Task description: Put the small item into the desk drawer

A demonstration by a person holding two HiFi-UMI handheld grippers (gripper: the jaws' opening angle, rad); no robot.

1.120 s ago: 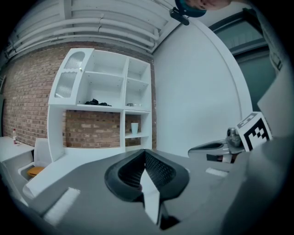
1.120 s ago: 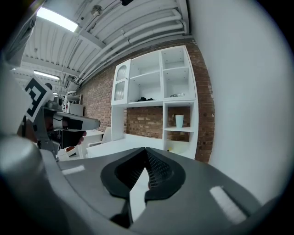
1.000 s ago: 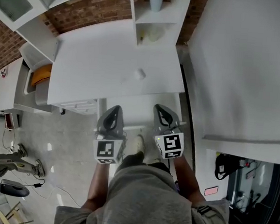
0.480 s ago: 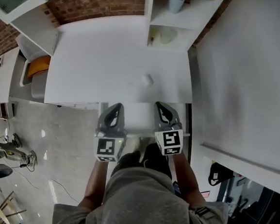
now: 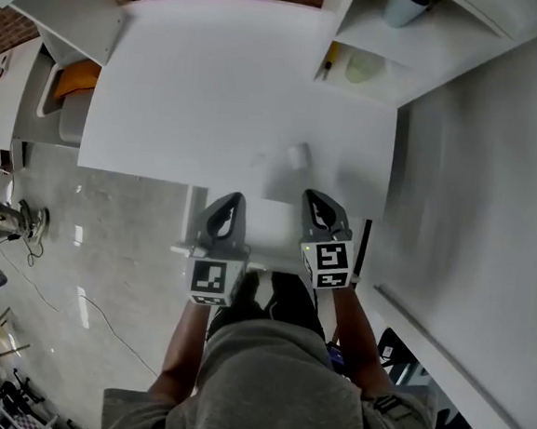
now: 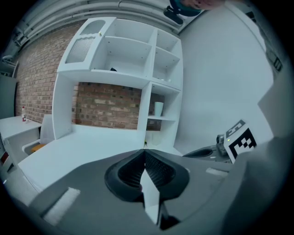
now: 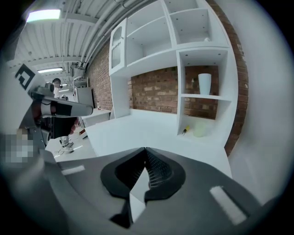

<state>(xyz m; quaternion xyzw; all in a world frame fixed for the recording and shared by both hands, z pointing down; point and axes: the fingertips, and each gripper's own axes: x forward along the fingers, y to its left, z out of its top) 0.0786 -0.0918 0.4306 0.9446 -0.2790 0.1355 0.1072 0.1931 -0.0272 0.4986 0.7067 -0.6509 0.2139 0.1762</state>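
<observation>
The small item point(image 5: 298, 155), a short white cylinder, lies on the white desk point(image 5: 195, 90) near its front edge. Both grippers hang just in front of that edge, side by side. My left gripper point(image 5: 232, 198) is shut and empty, its jaws meeting at the tips point(image 6: 144, 151). The right gripper point(image 5: 313, 197) is also shut with nothing held point(image 7: 145, 150), and its tips sit just below and right of the item. A white panel point(image 5: 266, 225) shows under the desk edge between the two grippers; I cannot tell whether it is the drawer.
A white shelf unit at the desk's back right holds a cup point(image 5: 403, 6), a yellow-handled tool point(image 5: 330, 57) and a pale dish point(image 5: 363, 68). A large white panel point(image 5: 477, 180) stands along the right. A bin with something orange point(image 5: 75, 80) sits at left. The person's legs are below.
Both grippers have come down and forward toward the desk's front edge. The small item now lies closer to the right gripper's tips. Jaws stayed shut.
</observation>
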